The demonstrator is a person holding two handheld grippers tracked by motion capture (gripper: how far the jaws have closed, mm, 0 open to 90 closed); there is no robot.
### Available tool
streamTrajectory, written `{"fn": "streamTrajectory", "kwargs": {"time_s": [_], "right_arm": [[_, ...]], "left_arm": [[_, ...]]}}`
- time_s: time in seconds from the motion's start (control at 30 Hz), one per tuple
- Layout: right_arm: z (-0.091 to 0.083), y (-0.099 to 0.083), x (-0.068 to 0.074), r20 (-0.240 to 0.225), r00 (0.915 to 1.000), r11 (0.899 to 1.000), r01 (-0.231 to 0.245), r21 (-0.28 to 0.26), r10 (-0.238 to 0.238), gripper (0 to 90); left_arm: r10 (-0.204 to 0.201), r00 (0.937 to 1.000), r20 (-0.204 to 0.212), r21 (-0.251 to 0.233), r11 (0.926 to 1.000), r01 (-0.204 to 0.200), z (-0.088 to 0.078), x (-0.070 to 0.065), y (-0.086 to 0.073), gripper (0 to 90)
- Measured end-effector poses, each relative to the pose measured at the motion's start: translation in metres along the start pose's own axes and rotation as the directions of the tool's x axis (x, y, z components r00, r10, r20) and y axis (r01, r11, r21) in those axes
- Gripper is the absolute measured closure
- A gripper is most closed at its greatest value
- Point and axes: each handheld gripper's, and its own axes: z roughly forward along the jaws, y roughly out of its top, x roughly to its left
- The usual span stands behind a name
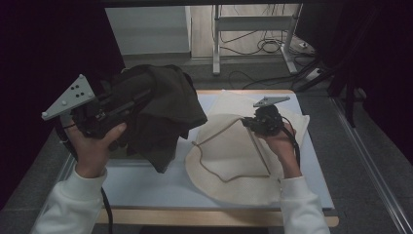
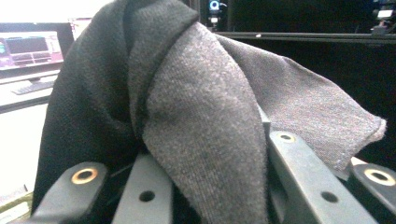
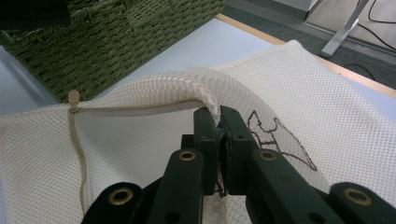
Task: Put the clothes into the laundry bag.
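A dark grey garment (image 1: 165, 109) hangs bunched above the table's left side. My left gripper (image 1: 141, 95) is shut on it, and the cloth (image 2: 201, 121) drapes over both jaws and hides their tips. A white mesh laundry bag (image 1: 234, 161) lies spread on the table's right half. My right gripper (image 1: 255, 122) is shut on a fold of the bag's rim (image 3: 205, 88) and lifts it a little off the table. The bag's zip (image 3: 77, 140) runs down the mesh at the left of the right gripper view.
A green wicker basket (image 3: 116, 42) stands on the table just beyond the bag. A pale mat (image 1: 146, 185) covers the wooden table (image 1: 214, 217). Metal desk legs (image 1: 216, 39) and cables stand on the floor behind. A monitor (image 2: 30, 46) glows far left.
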Motion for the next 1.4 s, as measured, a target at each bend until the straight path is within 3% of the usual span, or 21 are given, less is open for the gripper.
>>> {"fn": "streamTrajectory", "kwargs": {"time_s": [0.6,1.07,1.13,1.4], "right_arm": [[0.006,-0.001,0.000,0.000,1.0000,1.000,-0.002,0.011,0.002,86.0],[0.006,-0.002,-0.001,0.002,1.0000,1.000,0.003,0.005,-0.003,86.0],[0.006,-0.002,-0.001,0.001,1.0000,1.000,0.003,0.005,-0.003,86.0],[0.006,-0.002,-0.001,0.001,1.0000,1.000,0.001,0.004,-0.001,86.0]], "left_arm": [[-0.012,0.9946,0.103,-0.003,0.9999,0.012,0.004,-0.022,-0.001,72.5],[-0.002,0.9800,0.199,0.010,0.9999,-0.001,0.023,-0.049,-0.009,72.4],[-0.018,0.9747,0.223,0.015,0.9998,0.015,0.027,-0.052,-0.011,72.4],[-0.047,0.9635,0.264,0.049,0.9982,0.035,0.040,-0.059,-0.024,72.4]]}}
